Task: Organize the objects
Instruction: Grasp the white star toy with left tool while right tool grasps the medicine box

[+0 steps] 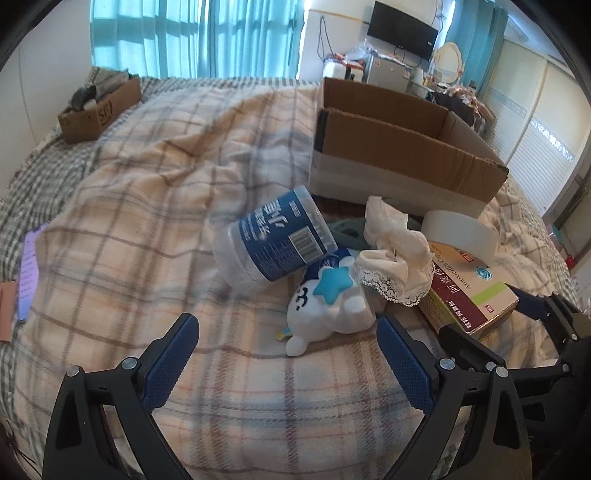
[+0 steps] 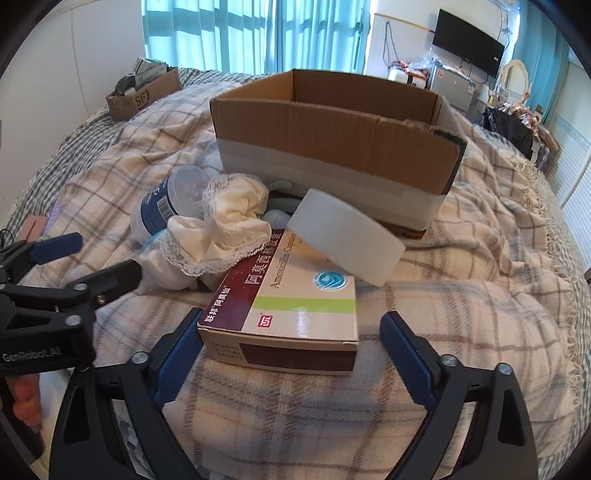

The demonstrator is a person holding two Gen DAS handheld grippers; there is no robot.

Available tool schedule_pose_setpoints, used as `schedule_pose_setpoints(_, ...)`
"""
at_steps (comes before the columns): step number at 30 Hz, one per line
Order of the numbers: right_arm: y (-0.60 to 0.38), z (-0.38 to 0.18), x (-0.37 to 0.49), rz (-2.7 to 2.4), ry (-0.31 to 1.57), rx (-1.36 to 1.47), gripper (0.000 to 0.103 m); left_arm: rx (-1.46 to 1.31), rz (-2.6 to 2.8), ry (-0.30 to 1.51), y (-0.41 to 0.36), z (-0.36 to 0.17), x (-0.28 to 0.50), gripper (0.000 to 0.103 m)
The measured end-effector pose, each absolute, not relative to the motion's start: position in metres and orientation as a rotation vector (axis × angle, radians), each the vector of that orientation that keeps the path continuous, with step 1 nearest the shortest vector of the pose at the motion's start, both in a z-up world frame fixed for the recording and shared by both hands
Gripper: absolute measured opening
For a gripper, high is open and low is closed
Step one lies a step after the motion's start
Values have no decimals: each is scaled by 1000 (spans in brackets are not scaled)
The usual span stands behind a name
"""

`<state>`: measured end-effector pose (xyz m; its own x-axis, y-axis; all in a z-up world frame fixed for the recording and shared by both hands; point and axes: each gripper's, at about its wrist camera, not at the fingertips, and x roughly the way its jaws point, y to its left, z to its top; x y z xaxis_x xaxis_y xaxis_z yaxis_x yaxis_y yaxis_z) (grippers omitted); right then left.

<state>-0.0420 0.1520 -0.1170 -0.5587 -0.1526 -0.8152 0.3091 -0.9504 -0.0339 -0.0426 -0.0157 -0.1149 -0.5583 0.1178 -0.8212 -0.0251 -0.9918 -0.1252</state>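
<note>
Left wrist view: left gripper [image 1: 286,360] spread wide, holding nothing. White plush toy with blue star [image 1: 328,306] lies just ahead between the fingers, long axis slanting forward-right.

Right wrist view: right gripper [image 2: 291,354] spread, straddling the maroon-and-cream cardboard medicine box [image 2: 295,314], flat, long axis running away toward the open brown cardboard carton [image 2: 332,147]. Right likely grips first.

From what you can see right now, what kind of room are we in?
Most likely a bedroom. The clutter lies on a bed covered by a plaid blanket, teal curtains hang over a window behind it, and a television is mounted on the wall beside a vanity mirror.
</note>
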Motion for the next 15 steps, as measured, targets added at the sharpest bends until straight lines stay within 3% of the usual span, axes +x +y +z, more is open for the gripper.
schedule_pose_setpoints(3, 155, -118, -43, -2541, 251, 1309, 77, -1497, 2662, -173, -13, -125, -50, 94)
schedule_pose_setpoints(11, 174, -111, -42, -2549, 218, 1285, 76, -1550, 2535, -295, -3, -146, -65, 92)
schedule_pose_setpoints(13, 177, -110, -42, -2551, 211, 1284, 76, -1573, 2503, -316, 0, -152, -71, 77)
schedule_pose_setpoints(15, 180, -109, -43, -2547, 203, 1284, 76, -1582, 2475, -348, 1, -155, -73, 71)
